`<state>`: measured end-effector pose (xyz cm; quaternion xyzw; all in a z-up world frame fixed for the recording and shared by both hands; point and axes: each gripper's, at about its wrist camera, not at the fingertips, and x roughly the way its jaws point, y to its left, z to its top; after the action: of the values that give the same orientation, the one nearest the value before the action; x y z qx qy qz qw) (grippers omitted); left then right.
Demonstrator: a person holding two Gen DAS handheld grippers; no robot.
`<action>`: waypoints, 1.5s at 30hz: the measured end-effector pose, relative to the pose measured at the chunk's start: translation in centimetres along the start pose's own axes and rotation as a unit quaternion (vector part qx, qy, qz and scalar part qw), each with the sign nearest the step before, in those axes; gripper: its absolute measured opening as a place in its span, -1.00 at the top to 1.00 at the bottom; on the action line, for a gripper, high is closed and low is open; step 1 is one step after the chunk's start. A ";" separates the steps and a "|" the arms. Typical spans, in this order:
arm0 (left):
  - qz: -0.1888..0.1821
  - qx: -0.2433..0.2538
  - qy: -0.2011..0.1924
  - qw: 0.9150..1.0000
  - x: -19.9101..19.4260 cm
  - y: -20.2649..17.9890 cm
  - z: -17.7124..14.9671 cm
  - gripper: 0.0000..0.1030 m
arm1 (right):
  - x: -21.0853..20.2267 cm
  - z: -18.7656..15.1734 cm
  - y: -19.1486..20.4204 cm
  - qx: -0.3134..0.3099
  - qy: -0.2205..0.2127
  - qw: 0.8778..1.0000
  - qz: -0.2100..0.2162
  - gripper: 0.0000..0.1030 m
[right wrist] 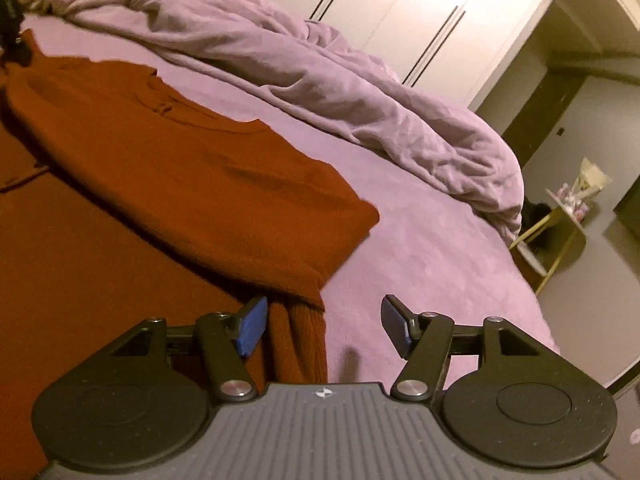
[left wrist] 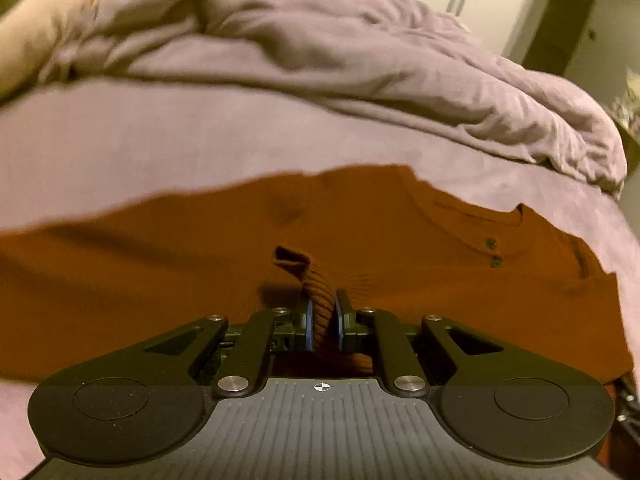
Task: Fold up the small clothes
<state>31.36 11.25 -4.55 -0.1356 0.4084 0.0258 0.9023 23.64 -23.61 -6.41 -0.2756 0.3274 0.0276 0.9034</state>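
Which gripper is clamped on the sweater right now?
The left gripper: it pinches a ribbed cuff of the rust sweater. The right gripper is open.

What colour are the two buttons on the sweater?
Dark, greenish-grey buttons on the rust-orange sweater; the left wrist view shows them best.

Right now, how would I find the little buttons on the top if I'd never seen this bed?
Start at the big bed with the purple sheet; the crumpled purple blanket is piled along its far side. In front of it lies the rust-orange top, spread flat. Near its neckline, two small dark round buttons sit one above the other, the only dots on the plain orange cloth.
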 end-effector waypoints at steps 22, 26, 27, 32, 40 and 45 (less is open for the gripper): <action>0.010 0.009 -0.020 1.000 0.0 1.7 -1.4 0.51 | -1.2 -0.3 1.0 -0.040 0.001 0.999 0.011 0.52; 0.006 0.002 -0.019 1.000 -0.8 2.4 -1.5 0.51 | -4.5 0.3 -1.2 0.023 -0.029 0.993 0.110 0.52; -0.002 0.000 -0.017 1.000 -0.9 2.3 -1.5 0.51 | -4.9 0.9 -1.3 0.031 -0.040 0.992 0.112 0.52; -0.002 0.032 0.004 0.999 0.7 0.0 -1.9 0.43 | -2.6 3.5 0.6 0.031 -0.044 0.992 0.111 0.53; 0.035 0.058 -0.005 0.998 2.1 -0.8 -2.1 0.24 | 3.4 2.2 3.1 0.009 -0.006 0.999 0.049 0.60; 0.001 0.003 -0.013 1.000 -0.1 1.5 -2.6 -0.45 | 3.0 2.9 3.2 0.020 0.006 0.999 0.039 0.48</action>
<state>29.15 11.98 -6.45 -0.1316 0.3968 0.0274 0.9080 26.92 -19.77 -7.88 -0.2447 0.3436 0.0542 0.9051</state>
